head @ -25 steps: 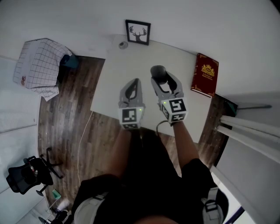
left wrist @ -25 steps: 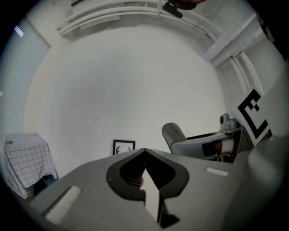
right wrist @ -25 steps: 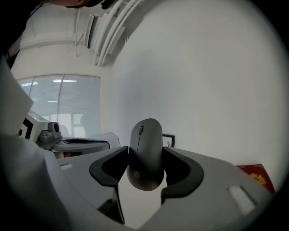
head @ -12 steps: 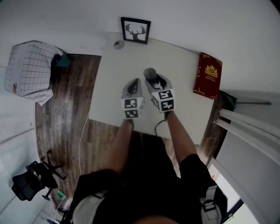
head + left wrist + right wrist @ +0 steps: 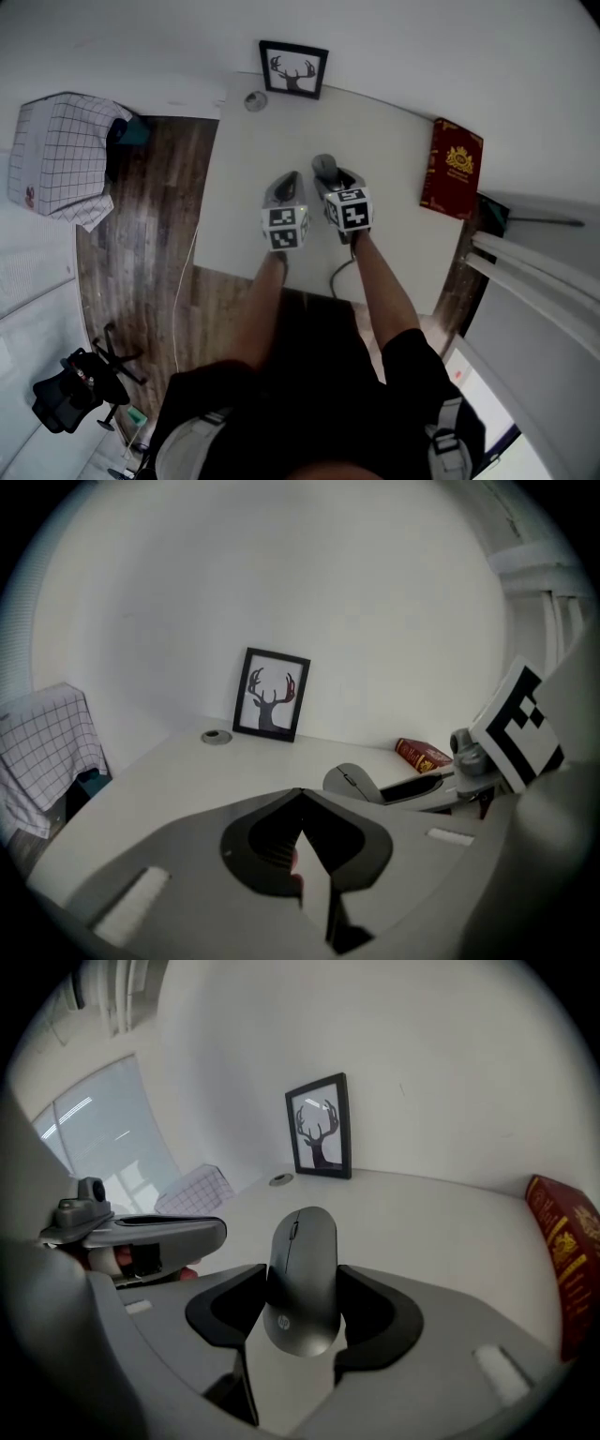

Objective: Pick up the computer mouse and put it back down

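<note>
Right gripper view: we see the right gripper point(image 5: 302, 1277) clamped on the grey computer mouse point(image 5: 304, 1241), pads against both its sides.
Head view puts the mouse over the white desk point(image 5: 394, 234), near the middle, with the deer picture point(image 5: 293, 67) and red book point(image 5: 452, 169) well apart from it; whether it touches the desk we cannot tell. Left gripper point(image 5: 300, 794) just beside, jaws together, empty.

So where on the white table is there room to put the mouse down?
The widest bare patch of the white table lies between the grey computer mouse in the right tongs and the dark red book. Another runs down the left edge from the small round grey cap. Crowded only in the middle, where the left tongs sit beside the right.
</note>
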A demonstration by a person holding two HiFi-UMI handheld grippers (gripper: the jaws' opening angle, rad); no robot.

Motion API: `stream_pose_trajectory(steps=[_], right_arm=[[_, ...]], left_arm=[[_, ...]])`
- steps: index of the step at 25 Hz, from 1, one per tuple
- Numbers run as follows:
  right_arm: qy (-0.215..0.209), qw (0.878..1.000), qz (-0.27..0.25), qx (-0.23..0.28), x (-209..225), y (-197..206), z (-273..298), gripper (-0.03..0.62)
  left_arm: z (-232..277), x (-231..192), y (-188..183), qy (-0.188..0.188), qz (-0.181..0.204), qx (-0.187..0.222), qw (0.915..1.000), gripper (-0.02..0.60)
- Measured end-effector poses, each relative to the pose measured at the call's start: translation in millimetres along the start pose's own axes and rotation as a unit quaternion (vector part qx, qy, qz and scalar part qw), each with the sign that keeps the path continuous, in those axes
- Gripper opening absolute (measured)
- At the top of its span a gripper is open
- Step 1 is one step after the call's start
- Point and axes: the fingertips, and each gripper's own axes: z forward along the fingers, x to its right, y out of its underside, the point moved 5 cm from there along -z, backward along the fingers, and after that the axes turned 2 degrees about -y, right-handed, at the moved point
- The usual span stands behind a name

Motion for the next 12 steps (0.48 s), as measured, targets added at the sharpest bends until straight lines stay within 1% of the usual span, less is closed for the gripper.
stream_pose_trajectory(steps=[3,7,10,12], right_arm=[[0.009,1.0,0.012,-0.02,6.1,5.6,9.1,0.258],[0.01,0.999,0.023,-0.039,9.7,14.0,17.4,0.257],[0.012,0.998,0.039,-0.043,12.3,15.3,20.6,0.253],[0.02,0.998,0.044,-0.045,14.5,15.0,21.1,0.271]], left_arm=[[7.7,-2.4,5.9,-0.001,0.002,-0.025,0.9997,0.0],[15.3,-3.3,13.0,-0.001,-0.001,-0.046,0.9989,0.0],[18.7,-3.2,15.7,-0.001,-0.002,-0.051,0.9987,0.0],[19.3,-3.0,15.6,-0.001,-0.004,-0.05,0.9987,0.0]])
